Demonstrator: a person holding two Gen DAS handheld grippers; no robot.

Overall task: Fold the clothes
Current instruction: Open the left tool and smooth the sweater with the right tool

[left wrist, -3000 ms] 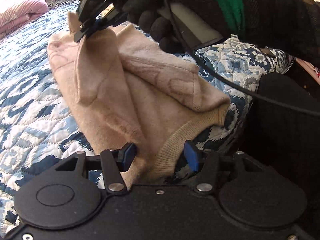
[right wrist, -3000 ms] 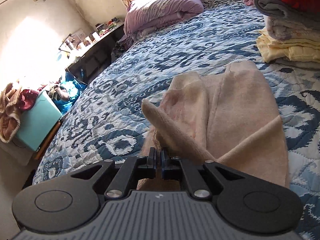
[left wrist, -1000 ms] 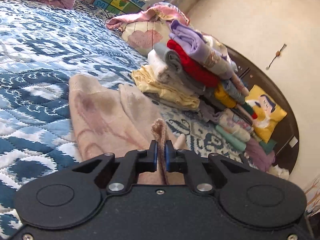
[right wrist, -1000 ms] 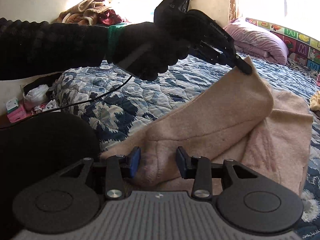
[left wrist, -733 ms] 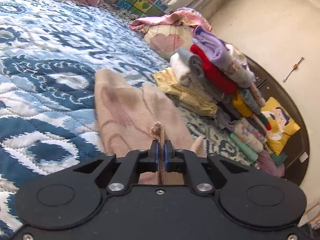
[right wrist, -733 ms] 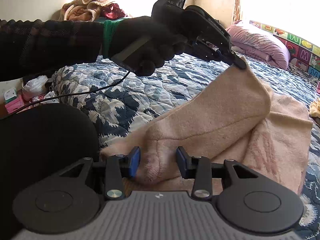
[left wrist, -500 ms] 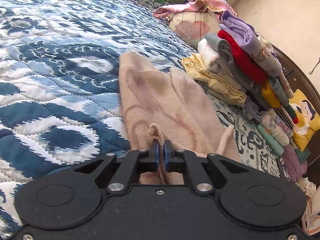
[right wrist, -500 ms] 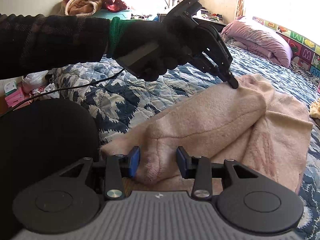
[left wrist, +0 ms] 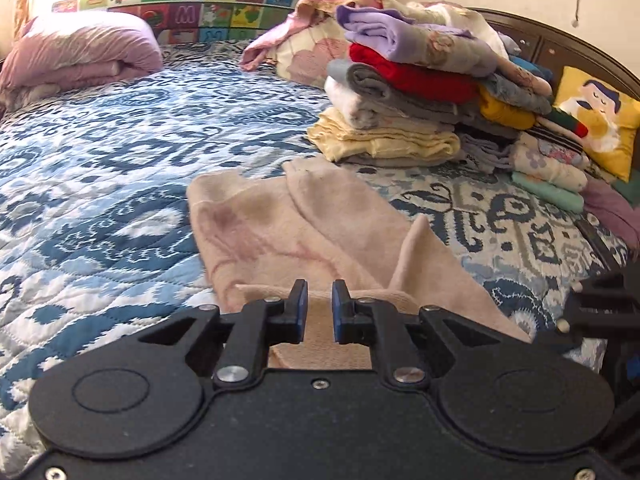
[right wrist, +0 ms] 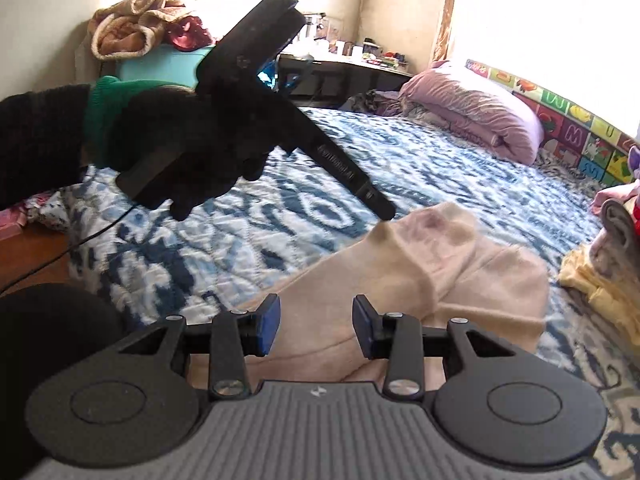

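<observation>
Across the centre of our left wrist view, the beige sweater (left wrist: 304, 236) lies folded on the blue patterned bed (left wrist: 100, 184), its long axis running away up-frame. Our left gripper (left wrist: 319, 312) hovers above its near edge, jaws slightly apart, empty; our right gripper (right wrist: 316, 324) gapes wide. Stacked clothes (left wrist: 432, 92) sit upper right.

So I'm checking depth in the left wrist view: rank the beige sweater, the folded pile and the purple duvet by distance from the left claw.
1. Beige sweater, just ahead of the left claw.
2. Folded pile, ahead right.
3. Purple duvet, far left.
</observation>
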